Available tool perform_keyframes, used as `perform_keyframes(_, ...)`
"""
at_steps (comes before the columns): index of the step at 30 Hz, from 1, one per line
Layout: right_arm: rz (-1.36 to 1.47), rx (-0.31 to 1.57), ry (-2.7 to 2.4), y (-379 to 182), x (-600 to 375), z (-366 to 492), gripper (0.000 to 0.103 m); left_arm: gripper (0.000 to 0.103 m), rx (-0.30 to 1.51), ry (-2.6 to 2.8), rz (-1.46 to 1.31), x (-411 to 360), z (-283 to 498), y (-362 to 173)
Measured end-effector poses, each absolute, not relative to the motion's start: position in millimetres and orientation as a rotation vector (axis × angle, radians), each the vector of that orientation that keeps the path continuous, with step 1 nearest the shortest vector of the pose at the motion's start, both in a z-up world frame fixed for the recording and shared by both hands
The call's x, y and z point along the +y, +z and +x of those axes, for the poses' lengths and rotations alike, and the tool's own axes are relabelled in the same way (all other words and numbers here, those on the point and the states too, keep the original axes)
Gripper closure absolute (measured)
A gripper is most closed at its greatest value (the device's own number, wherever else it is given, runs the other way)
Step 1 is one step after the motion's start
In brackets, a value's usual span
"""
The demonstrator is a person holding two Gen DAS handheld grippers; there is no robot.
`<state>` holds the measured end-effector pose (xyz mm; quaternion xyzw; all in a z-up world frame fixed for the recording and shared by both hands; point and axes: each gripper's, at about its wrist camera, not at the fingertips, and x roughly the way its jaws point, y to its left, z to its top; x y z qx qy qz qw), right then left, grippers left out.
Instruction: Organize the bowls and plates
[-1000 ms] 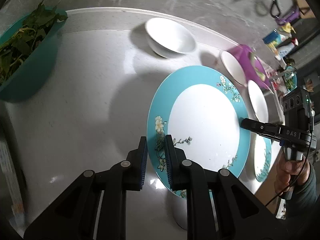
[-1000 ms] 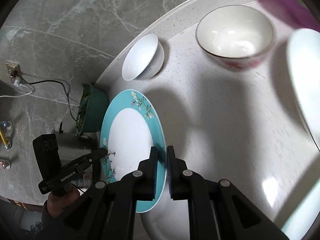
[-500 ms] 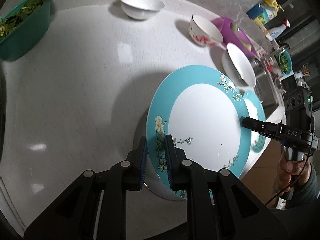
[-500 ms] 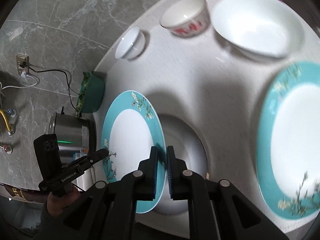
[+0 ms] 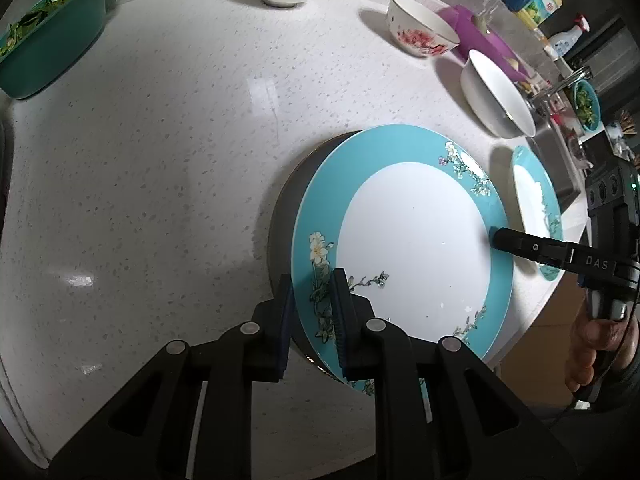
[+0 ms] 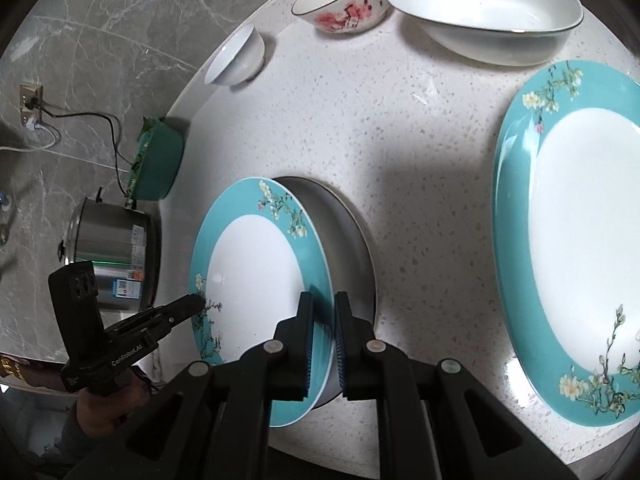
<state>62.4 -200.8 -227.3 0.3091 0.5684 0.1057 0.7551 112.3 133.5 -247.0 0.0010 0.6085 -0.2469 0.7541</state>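
Both grippers hold one teal-rimmed floral plate [image 5: 412,248] by opposite edges, above the white counter. My left gripper [image 5: 312,292] is shut on its near rim. My right gripper [image 6: 322,312] is shut on the other rim and shows in the left wrist view [image 5: 496,236]. The held plate [image 6: 252,272] hangs over a shadowed round dish [image 6: 352,248] on the counter. A second teal plate [image 6: 572,240] lies to the right. A wide white bowl [image 6: 480,0], a red-flowered bowl [image 6: 344,0] and a small white bowl [image 6: 236,60] stand farther back.
A teal basket of greens [image 5: 48,40] sits at the counter's far left. A steel pot [image 6: 112,256] stands beyond the counter edge. A purple item [image 5: 488,40], bottles [image 5: 536,0] and a sink [image 5: 560,152] are at the right. The counter's front edge [image 5: 532,320] is close.
Both grippers have carried the plate back and lower toward the counter. More of the counter and the second teal plate have come into view. Both grips stay shut.
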Motion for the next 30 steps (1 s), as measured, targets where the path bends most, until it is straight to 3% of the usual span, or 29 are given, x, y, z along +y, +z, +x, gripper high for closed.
perform_keyframes(13, 0.51, 1.236, 0.172, -229, -182, 64, 0.086, 0.086, 1.309, -0.542, 0.073, 121, 123, -256)
perform_keyframes(26, -0.03, 1.194, 0.04, -218, -124, 59, 0.075, 0.085, 1.268, -0.566, 0.205, 109, 123, -256)
perform_keyframes(30, -0.063, 1.18, 0.019, -220, -120, 60, 0.072, 0.085, 1.267, -0.579, 0.21, 110, 126, -255)
